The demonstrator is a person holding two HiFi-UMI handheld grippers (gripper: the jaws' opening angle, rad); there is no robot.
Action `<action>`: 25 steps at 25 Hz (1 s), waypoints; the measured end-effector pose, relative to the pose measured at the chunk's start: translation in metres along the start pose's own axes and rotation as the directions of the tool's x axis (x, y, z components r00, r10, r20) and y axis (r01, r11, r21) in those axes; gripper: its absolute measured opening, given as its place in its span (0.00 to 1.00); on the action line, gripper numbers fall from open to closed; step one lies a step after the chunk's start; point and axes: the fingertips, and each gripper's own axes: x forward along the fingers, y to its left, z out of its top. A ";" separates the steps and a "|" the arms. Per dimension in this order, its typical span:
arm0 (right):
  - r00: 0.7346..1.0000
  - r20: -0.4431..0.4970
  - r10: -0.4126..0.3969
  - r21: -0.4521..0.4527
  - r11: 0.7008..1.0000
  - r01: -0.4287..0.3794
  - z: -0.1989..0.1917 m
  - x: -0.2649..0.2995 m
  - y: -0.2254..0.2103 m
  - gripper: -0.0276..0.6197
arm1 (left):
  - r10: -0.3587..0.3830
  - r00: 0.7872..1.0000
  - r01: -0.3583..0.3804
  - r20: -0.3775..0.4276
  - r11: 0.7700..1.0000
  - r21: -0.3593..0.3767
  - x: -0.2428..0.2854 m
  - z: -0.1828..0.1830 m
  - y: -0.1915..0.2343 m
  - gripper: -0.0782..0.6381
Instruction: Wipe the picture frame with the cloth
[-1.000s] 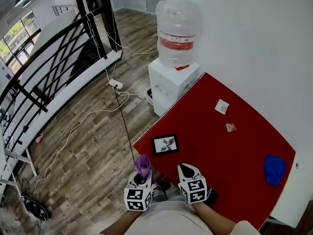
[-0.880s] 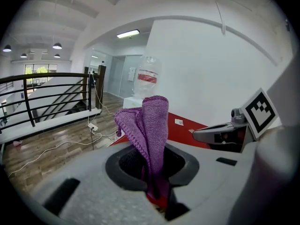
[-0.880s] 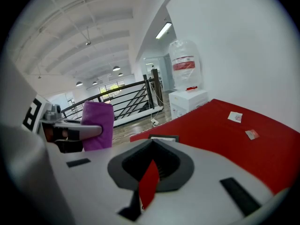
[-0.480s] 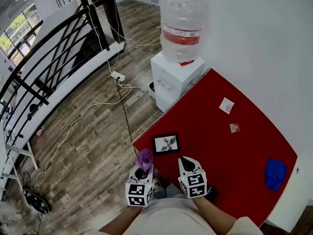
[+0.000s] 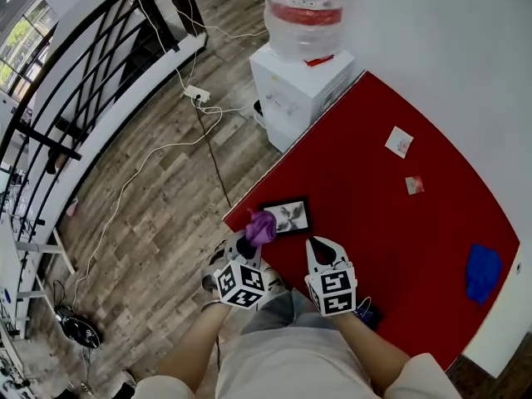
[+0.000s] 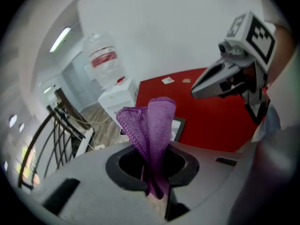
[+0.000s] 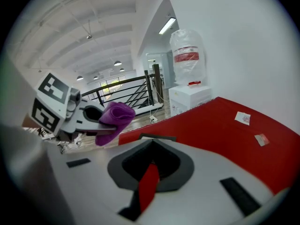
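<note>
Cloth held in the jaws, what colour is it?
The cloth is purple; the left gripper view shows it best.

Grey left tongs (image 5: 252, 241), right tongs (image 5: 320, 247), black-white cubes (image 5: 242, 284)

The picture frame (image 5: 287, 215) lies at the table's (image 5: 391, 231) near-left corner — cloth (image 5: 262, 225) just left, water dispenser (image 5: 303, 73) behind.

The small black rectangular picture frame (image 5: 288, 215) lies flat and face up near the corner of the red tabletop (image 5: 391, 231). The folded purple microfibre cloth (image 5: 261, 226) stands upright, clamped between the jaws of the left gripper (image 5: 252, 239), and overlaps the frame's left end in the head view.
</note>
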 end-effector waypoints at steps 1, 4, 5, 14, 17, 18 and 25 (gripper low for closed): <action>1.000 -0.004 0.000 0.003 1.000 0.000 -0.003 0.003 -0.001 0.05 | 0.002 0.999 0.001 -0.034 0.995 0.103 0.010 0.001 0.006 0.19; 1.000 -0.017 -0.003 0.023 1.000 0.003 -0.015 0.010 -0.001 0.05 | -0.009 0.993 0.044 -0.116 0.954 0.296 0.043 0.001 0.017 0.19; 1.000 -0.019 -0.005 0.032 0.999 0.006 -0.018 0.011 -0.001 0.05 | -0.020 0.989 0.067 -0.143 0.943 0.327 0.055 -0.002 0.019 0.19; 0.999 -0.040 -0.018 0.079 0.997 0.021 -0.037 0.013 -0.009 0.05 | -0.060 0.951 0.186 -0.305 0.895 0.404 0.119 -0.035 0.019 0.19; 0.999 -0.043 -0.023 0.086 0.996 0.027 -0.040 0.012 -0.014 0.05 | -0.052 0.951 0.182 -0.305 0.891 0.416 0.120 -0.034 0.017 0.19; 0.999 -0.044 -0.025 0.087 0.996 0.028 -0.040 0.012 -0.015 0.05 | -0.053 0.951 0.184 -0.305 0.890 0.418 0.118 -0.034 0.015 0.19; 0.999 -0.046 -0.014 0.089 0.996 0.018 -0.043 0.016 -0.011 0.05 | -0.095 0.935 0.253 -0.343 0.855 0.453 0.087 -0.049 -0.023 0.19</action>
